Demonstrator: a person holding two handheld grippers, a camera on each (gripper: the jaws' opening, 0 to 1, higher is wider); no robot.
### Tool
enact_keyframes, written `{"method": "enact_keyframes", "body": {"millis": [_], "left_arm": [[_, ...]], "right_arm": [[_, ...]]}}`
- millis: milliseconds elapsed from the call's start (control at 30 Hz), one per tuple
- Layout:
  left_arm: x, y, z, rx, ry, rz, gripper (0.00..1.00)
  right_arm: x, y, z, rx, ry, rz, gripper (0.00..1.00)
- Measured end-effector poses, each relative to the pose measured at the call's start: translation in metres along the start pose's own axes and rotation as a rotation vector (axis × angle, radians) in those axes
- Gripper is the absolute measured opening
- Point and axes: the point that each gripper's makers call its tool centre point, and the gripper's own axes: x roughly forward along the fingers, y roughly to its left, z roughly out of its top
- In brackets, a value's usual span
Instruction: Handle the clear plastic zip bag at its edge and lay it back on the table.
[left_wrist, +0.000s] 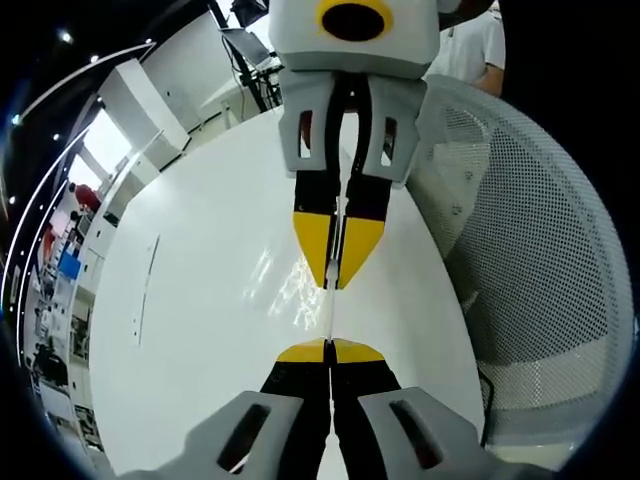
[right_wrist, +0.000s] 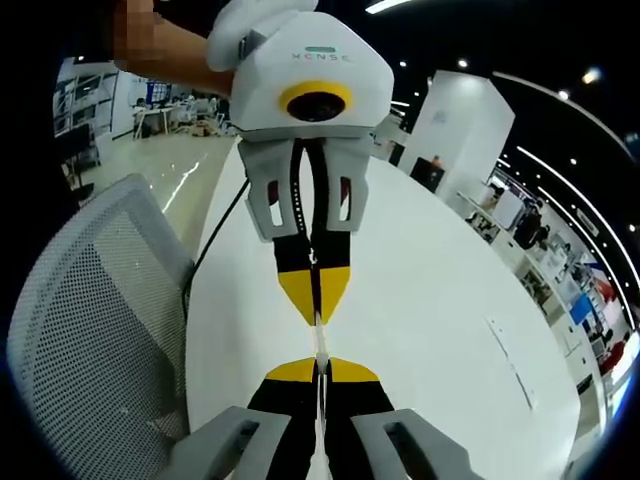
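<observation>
Left gripper (left_wrist: 330, 345) with yellow-tipped black jaws is pressed together, pinching the thin clear plastic zip bag (left_wrist: 331, 300) edge-on above the round white table (left_wrist: 200, 300). Facing it, right gripper (left_wrist: 337, 270) pinches the same bag edge from the far side. White mesh-back chair (left_wrist: 540, 260) stands just beside the table at right. Right gripper view: both grippers closed on the bag (right_wrist: 318, 345), held between them.

Bag (left_wrist: 331, 310) seen edge-on, contents unreadable.

The table (left_wrist: 200, 300) is plain glossy white. Both grippers have grey bodies and black fingers (left_wrist: 355, 352) tipped yellow. At the frame's right, a chair (left_wrist: 540, 260) shows pale grey perforated mesh.
</observation>
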Motion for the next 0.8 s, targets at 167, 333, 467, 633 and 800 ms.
{"method": "enact_keyframes", "body": {"millis": [167, 333, 467, 633, 800], "left_arm": [[-0.0002, 0.0007, -0.0011, 0.003, 0.0, 0.002, 0.0], [-0.001, 0.0004, -0.0016, 0.003, 0.002, 0.002, 0.0], [-0.002, 0.0014, -0.0017, 0.002, -0.001, 0.007, 0.0], [-0.0033, 0.0018, -0.0021, 0.0, -0.001, 0.009, 0.0], [-0.0042, 0.0013, -0.0023, 0.0, 0.0, 0.008, 0.0]], "right_arm": [[0.0003, 0.0011, 0.0002, 0.005, 0.0, 0.003, 0.0], [0.0005, 0.0016, 0.001, 0.007, -0.001, 0.004, 0.0], [-0.0005, 0.0015, 0.0021, 0.011, -0.003, 0.002, 0.0], [-0.0008, 0.0017, 0.0035, 0.017, -0.006, 0.0, 0.0], [-0.0015, 0.0022, 0.004, 0.02, -0.008, -0.002, 0.0]]}}
